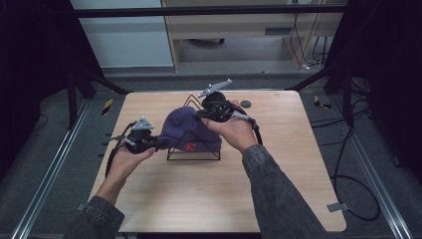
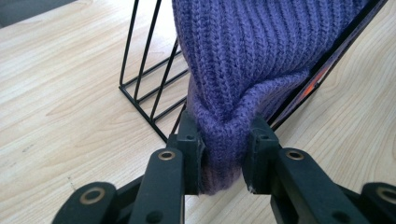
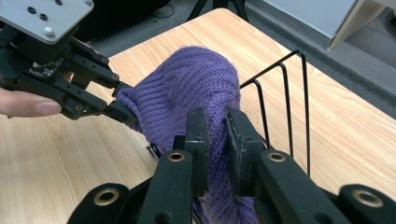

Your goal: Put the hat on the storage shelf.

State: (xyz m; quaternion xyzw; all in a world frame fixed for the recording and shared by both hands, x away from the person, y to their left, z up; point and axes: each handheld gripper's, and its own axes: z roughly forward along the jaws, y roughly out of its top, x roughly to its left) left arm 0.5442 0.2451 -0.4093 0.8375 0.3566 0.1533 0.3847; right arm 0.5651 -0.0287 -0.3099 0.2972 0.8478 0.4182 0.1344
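While the purple hat (image 1: 186,130) is sitting draped over the black wire rack (image 1: 194,155) near the table's (image 1: 278,194) middle, I am pinching it from both ends: my left claw (image 1: 158,143) is clamped on its left brim fold, my right claw (image 1: 200,115) on knit at its far right side. Its long axis is running left to right between the claws, both touching it; I am counting one hat, one rack, two claws.
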